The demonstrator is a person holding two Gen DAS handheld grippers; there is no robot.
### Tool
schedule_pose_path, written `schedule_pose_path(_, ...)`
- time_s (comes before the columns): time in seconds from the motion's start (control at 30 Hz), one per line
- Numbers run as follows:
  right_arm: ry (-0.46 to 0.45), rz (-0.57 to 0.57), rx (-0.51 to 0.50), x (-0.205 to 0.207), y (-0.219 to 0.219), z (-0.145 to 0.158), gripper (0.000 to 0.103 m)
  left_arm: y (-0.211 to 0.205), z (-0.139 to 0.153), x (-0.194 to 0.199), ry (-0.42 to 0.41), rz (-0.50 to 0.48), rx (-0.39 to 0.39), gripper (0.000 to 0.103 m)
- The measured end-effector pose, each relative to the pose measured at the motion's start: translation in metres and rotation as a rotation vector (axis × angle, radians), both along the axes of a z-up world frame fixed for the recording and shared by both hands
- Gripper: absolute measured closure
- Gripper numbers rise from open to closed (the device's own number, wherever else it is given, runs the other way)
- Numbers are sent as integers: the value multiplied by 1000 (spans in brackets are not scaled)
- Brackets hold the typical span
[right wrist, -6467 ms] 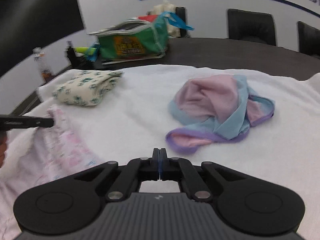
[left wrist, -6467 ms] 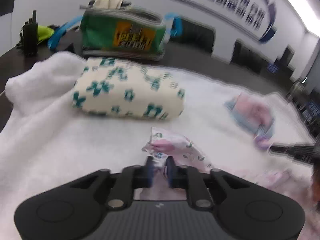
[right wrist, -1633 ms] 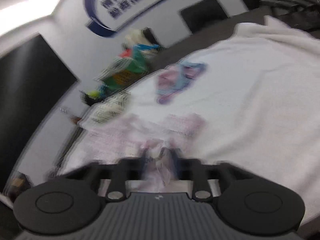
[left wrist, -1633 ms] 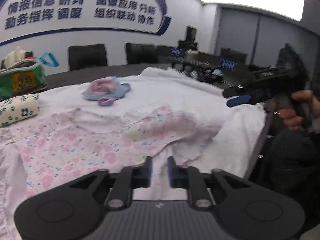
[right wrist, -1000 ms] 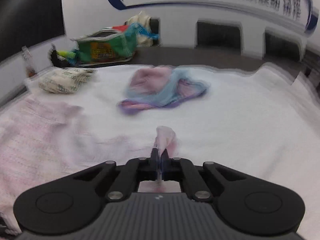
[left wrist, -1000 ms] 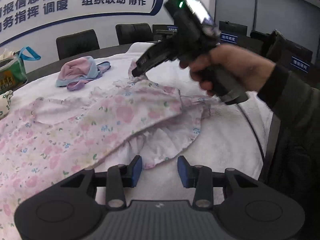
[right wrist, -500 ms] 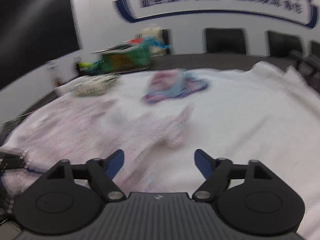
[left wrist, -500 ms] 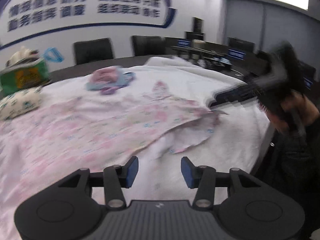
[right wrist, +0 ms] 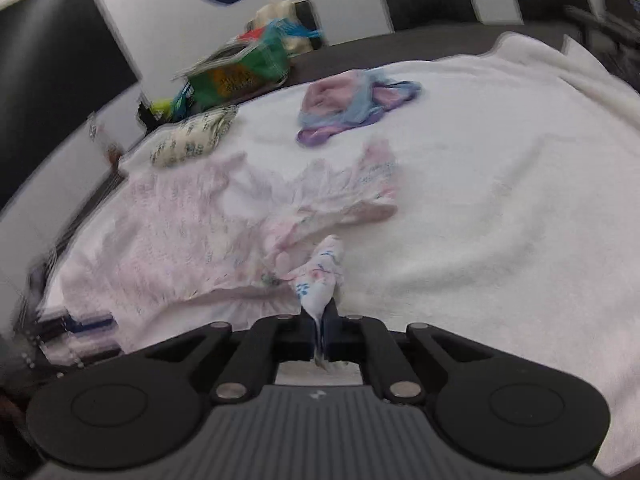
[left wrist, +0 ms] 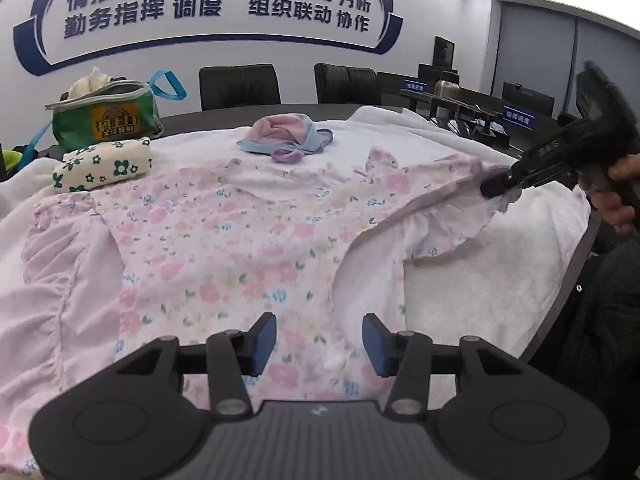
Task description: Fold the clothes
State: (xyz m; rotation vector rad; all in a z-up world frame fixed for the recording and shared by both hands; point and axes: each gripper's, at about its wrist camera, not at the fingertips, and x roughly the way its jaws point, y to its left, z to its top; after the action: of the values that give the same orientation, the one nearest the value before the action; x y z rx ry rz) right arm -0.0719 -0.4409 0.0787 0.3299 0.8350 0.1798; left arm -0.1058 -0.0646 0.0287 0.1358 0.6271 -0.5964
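Observation:
A pink floral dress [left wrist: 240,248] lies spread on the white towel-covered table [left wrist: 500,280]. My left gripper [left wrist: 319,343] is open just above its near part, holding nothing. My right gripper [right wrist: 319,332] is shut on a ruffled sleeve edge of the dress [right wrist: 320,276]; in the left wrist view the right gripper [left wrist: 500,184] pinches that sleeve at the right and lifts it a little. The dress also shows in the right wrist view [right wrist: 192,232], blurred.
A pink and blue garment [left wrist: 288,136] lies crumpled at the back. A folded cream cloth with green flowers [left wrist: 104,164] sits at the back left beside a green bag [left wrist: 104,120]. Black chairs [left wrist: 240,84] stand behind. The table edge [left wrist: 572,272] is at the right.
My right gripper was open half a second ago and has shut on the dress sleeve. My left gripper stays open and has moved in over the dress.

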Motion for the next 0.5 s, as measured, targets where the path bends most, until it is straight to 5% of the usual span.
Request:
schedule_pose_path(0.1, 34, -70, -166, -1, 2, -4, 64, 9, 1, -10, -15, -18, 5, 57)
schedule_pose_path(0.2, -150, 20, -290, -28, 29, 1, 63, 23, 1, -18, -23, -56, -3, 53)
schedule_pose_path(0.3, -334, 327, -401, -57, 78, -4, 59, 30, -4, -18, -7, -60, -2, 50)
schedule_pose_path(0.37, -353, 540, -508, -63, 112, -22, 50, 32, -8, -15, 7, -51, 3, 50)
schedule_pose_path(0.5, -278, 604, -602, -39, 128, -50, 50, 35, -15, -10, 34, -28, -1, 50)
